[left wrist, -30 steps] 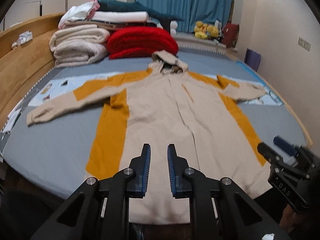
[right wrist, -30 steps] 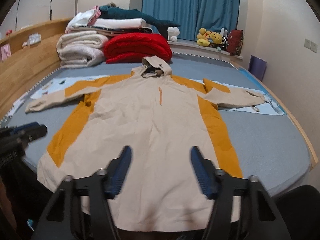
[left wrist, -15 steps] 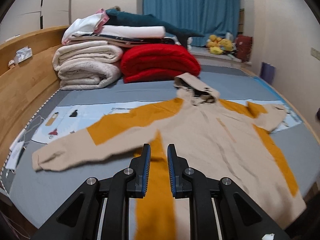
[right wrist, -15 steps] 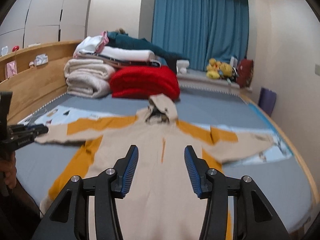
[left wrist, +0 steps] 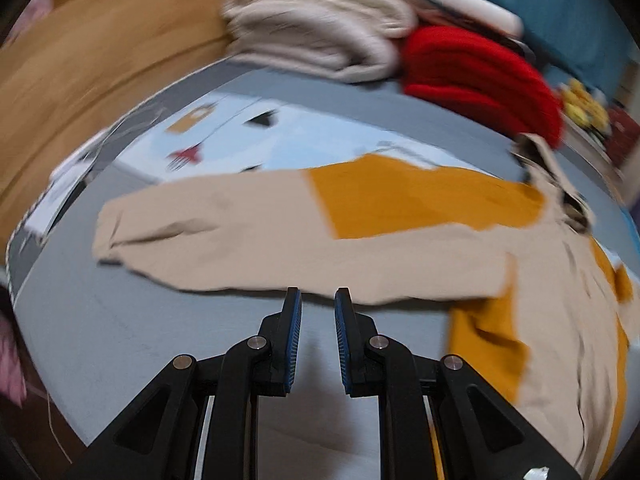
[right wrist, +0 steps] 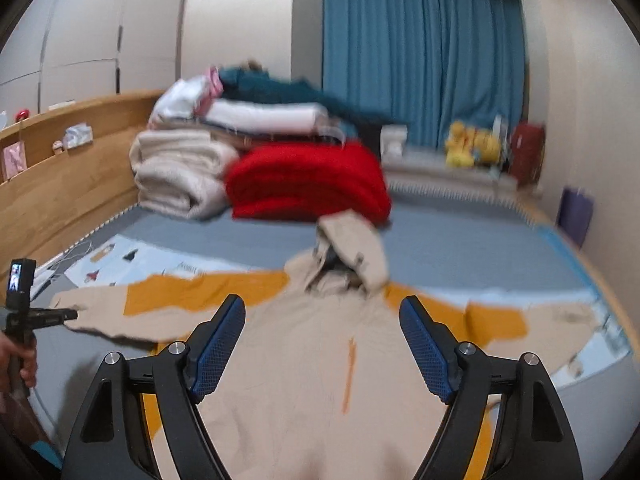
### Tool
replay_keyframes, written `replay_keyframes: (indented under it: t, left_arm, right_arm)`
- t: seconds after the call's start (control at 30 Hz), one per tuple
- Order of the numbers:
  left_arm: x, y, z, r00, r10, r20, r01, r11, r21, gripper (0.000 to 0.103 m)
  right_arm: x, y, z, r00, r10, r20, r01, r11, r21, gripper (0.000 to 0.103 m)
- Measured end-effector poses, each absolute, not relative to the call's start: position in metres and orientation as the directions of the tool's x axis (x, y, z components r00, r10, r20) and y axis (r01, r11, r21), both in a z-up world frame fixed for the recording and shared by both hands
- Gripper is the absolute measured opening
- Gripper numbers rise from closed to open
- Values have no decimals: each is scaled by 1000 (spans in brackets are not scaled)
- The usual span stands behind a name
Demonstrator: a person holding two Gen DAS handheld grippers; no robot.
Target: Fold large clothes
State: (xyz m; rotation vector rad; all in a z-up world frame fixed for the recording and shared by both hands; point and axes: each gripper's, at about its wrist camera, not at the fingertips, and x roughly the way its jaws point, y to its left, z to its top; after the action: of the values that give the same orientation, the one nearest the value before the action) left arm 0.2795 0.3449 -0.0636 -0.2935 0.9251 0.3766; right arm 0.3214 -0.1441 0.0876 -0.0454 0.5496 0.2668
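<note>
On a grey bed (right wrist: 460, 240) stacked with blankets (right wrist: 308, 180), the beige-and-orange hooded jacket (right wrist: 320, 360) lies flat and wholly unfolded, the left gripper (left wrist: 317, 304), narrowly parted and empty, near its outstretched sleeve (left wrist: 240, 236), the right gripper (right wrist: 322, 320) spread wide over its chest.

left hand-held gripper (left wrist: 317, 300): black arms, round silver screws, blue ridged pads (left wrist: 295, 336) inside the fingers
right hand-held gripper (right wrist: 322, 312): the same black frame with silver screws, blue dotted pads (right wrist: 423, 346)
person's hand (right wrist: 18, 364): bare skin, seen at the left edge
</note>
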Motion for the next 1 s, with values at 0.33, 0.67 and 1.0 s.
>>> replay_keyframes:
  t: [0.33, 0.67, 1.0]
  left_arm:
    - [264, 465, -108, 463, 226, -857, -704, 682, -200, 27]
    - [250, 531, -150, 474, 142, -869, -801, 480, -359, 40]
    - [254, 548, -166, 494, 158, -855, -828, 386, -407, 10]
  right_arm:
    - [356, -127, 48, 769, 255, -587, -312, 950, 4, 38]
    - [367, -129, 16, 693, 266, -671, -320, 946, 45, 68]
    - [388, -136, -21, 587, 223, -778, -246, 965, 91, 62]
